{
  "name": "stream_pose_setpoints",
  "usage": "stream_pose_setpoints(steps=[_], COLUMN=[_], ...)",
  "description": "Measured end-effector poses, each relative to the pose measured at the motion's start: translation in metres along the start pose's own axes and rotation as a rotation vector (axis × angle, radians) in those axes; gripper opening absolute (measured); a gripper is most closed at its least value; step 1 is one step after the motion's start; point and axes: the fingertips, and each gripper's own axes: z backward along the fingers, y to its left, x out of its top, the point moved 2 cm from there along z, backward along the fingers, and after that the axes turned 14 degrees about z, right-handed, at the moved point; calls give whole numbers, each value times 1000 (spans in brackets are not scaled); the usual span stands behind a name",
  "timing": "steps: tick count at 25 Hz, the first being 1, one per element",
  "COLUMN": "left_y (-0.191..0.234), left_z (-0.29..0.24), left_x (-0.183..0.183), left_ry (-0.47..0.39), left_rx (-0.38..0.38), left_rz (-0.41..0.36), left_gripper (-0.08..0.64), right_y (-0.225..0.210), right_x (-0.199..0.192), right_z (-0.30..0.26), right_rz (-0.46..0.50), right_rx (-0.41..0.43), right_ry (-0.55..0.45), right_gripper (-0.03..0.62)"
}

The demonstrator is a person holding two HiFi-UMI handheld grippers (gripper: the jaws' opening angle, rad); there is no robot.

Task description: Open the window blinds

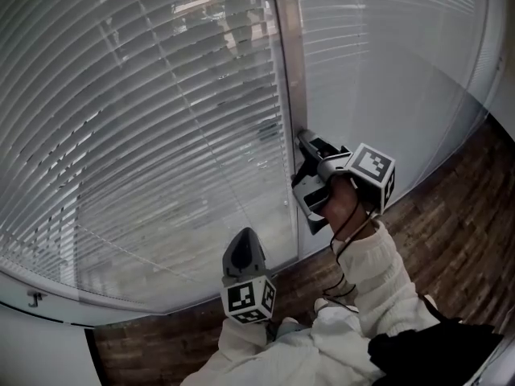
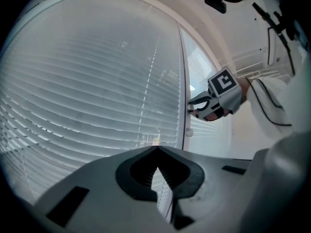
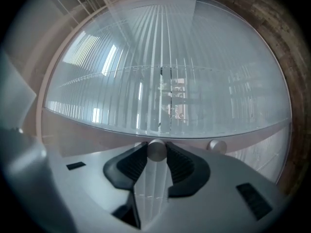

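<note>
Right gripper fingers clamp the frame knob so I can twist the blinds open; left gripper fingers together, idle.

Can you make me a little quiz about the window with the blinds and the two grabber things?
1. True or false: the left gripper's fingers are together with nothing between them.
2. What do the right gripper's fingers press on? A a cord, B a round knob, C a slat.
3. How many round knobs show in the right gripper view?
Key: 1 true. 2 B. 3 two: the gripped one and a second knob beside it.
</note>
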Motion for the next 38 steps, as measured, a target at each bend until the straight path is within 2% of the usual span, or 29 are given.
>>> stream_pose_setpoints(steps=[2, 5, 11, 22, 29, 38], left_y=[3, 7, 11, 24, 28, 25], left_z=[1, -1, 2, 14, 12, 0], left_x=[-2, -3, 3, 3, -1, -5], left_ry=[6, 6, -14, -14, -5, -2], left_rx=[7, 14, 21, 58, 70, 72], left_rz=[2, 4, -2, -31, -37, -42], left_gripper=[-2, -2, -2, -2, -2, -2], right_y=[0, 5, 14, 20, 25, 21], right_x=[1, 4, 0, -11, -20, -28], right_z=[-1, -2, -3, -1, -2, -2], right_rz=[71, 260, 716, 1617, 2033, 2462], right_rx=[8, 6, -40, -200, -256, -245], right_ry=[5, -3, -1, 18, 53, 79], right_gripper=[132, 130, 130, 129, 129, 129])
